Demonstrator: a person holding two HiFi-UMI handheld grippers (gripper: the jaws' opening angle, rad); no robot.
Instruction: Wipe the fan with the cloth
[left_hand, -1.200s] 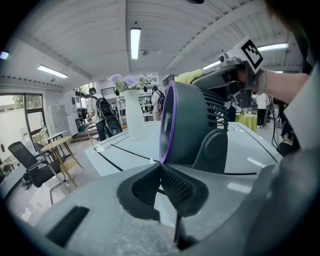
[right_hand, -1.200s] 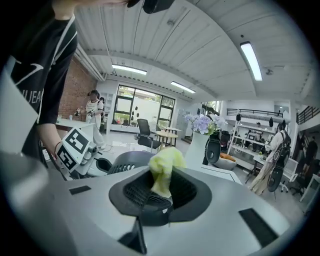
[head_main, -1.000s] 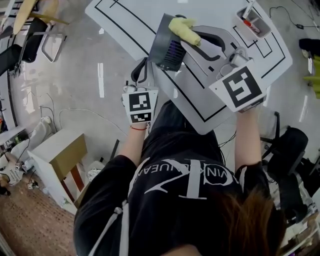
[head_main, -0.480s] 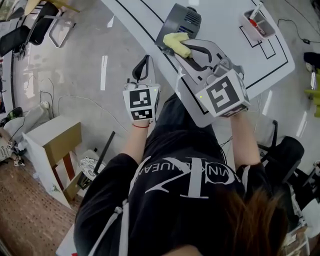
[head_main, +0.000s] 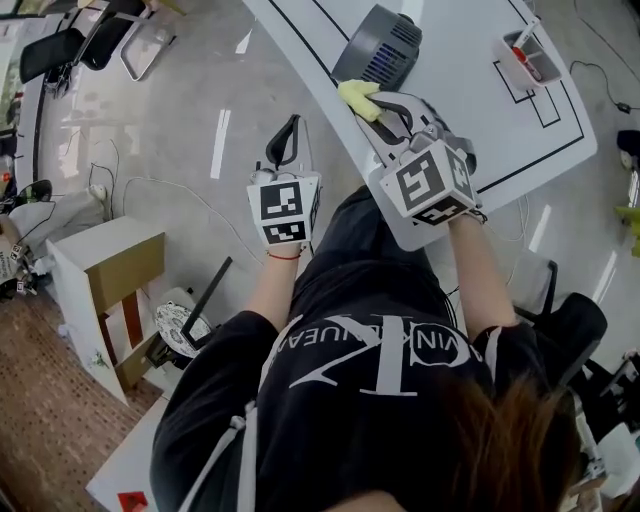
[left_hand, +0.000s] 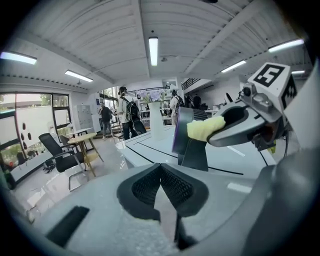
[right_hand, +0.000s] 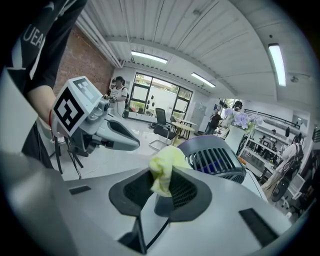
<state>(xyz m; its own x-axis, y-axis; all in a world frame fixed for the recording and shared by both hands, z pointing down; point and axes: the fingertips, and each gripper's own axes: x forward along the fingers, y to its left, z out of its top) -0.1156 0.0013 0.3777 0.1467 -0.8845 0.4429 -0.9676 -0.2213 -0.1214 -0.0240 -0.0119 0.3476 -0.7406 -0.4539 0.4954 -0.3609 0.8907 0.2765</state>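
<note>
Right tool, clenched on the cloth, has drawn back from the fan; left tool hangs clenched, empty. Unbraced near the counter edge at upper centre, the fan may slide when wiped.

One fan is standing by the desk's left edge. One yellow cloth is hanging at that edge. One small bin is sitting near the far right corner. Two grippers are showing: left gripper, right gripper.

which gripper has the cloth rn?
The right gripper: its jaws pinch the yellow cloth. The left gripper is shut and empty.
</note>
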